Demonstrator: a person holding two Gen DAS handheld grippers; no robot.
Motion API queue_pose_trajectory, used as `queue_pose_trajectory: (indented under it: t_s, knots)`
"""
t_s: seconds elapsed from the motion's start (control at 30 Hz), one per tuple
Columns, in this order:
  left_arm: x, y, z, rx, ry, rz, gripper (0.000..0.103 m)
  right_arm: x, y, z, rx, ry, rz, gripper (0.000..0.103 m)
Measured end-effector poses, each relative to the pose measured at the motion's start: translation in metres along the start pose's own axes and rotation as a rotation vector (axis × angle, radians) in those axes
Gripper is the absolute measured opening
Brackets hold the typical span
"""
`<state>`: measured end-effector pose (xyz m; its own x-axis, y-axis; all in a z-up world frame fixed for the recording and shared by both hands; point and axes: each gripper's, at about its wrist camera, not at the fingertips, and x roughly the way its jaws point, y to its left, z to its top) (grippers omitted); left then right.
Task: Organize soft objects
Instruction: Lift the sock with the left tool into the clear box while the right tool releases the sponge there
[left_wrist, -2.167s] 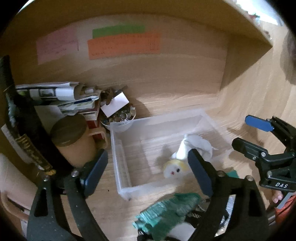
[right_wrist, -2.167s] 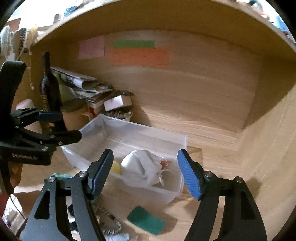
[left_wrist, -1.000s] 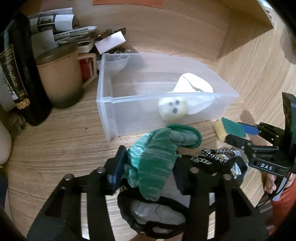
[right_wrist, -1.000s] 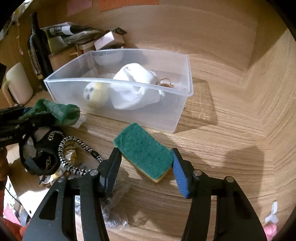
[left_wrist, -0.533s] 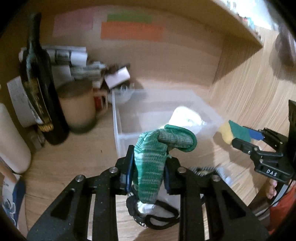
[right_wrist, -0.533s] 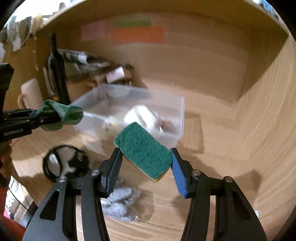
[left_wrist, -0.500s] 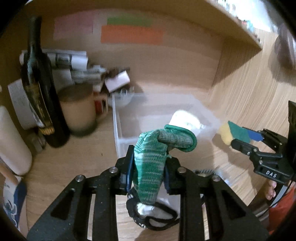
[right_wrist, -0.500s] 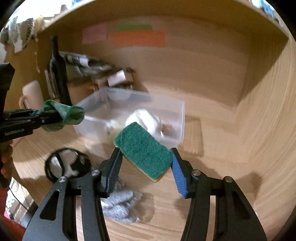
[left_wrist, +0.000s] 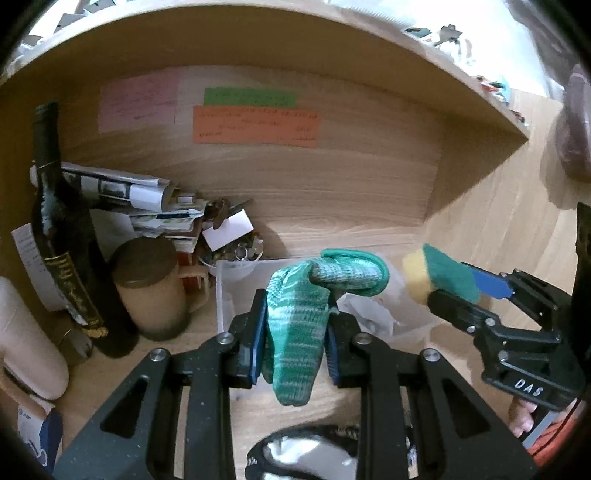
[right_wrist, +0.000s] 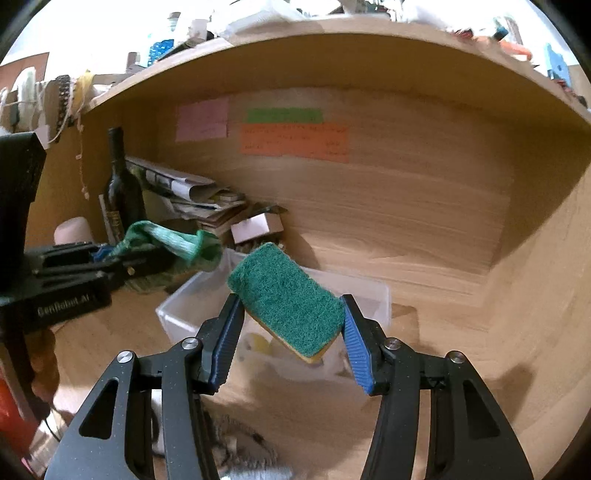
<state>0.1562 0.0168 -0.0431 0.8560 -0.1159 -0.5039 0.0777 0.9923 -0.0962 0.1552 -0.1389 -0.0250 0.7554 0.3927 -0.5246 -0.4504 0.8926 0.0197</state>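
My left gripper (left_wrist: 295, 328) is shut on a green knitted sock (left_wrist: 299, 332), held up in the air in front of the clear plastic bin (left_wrist: 223, 291). The sock also shows in the right wrist view (right_wrist: 173, 247). My right gripper (right_wrist: 291, 336) is shut on a green and yellow sponge (right_wrist: 288, 299), held above the bin (right_wrist: 380, 295). The sponge shows at the right in the left wrist view (left_wrist: 439, 277). White cloth (left_wrist: 369, 314) and a yellow soft toy (right_wrist: 258, 341) lie in the bin.
A dark bottle (left_wrist: 62, 236), a brown lidded mug (left_wrist: 151, 288), stacked papers (left_wrist: 147, 210) and a small bowl of bits (left_wrist: 236, 254) stand at the back left. A black strap item (left_wrist: 306, 458) lies below my left gripper. Coloured notes (left_wrist: 255, 122) hang on the back wall.
Both grippers closed on their items on the desk, the left on the sock, the right on the sponge, and have lifted them up toward the bin.
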Motion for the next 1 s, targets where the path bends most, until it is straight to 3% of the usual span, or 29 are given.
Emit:
queue_pose_trajectory:
  t_s: [0.23,0.73,0.9,1.0]
  knots:
    - [0.041,0.006,0.005,-0.011,0.063,0.041,0.027,0.034,-0.004,0.004,0.022,0.045,-0.011,0.049]
    - [0.142,0.016,-0.011,-0.007,0.332,0.044,0.027,0.108,-0.019,-0.022,0.026,0.256,-0.047,0.049]
    - [0.153,0.01,-0.02,0.039,0.351,0.045,0.027,0.115,-0.022,-0.025,0.025,0.278,-0.039,0.052]
    - [0.152,0.007,-0.023,0.054,0.357,0.043,0.036,0.117,-0.023,-0.025,0.014,0.285,-0.041,0.053]
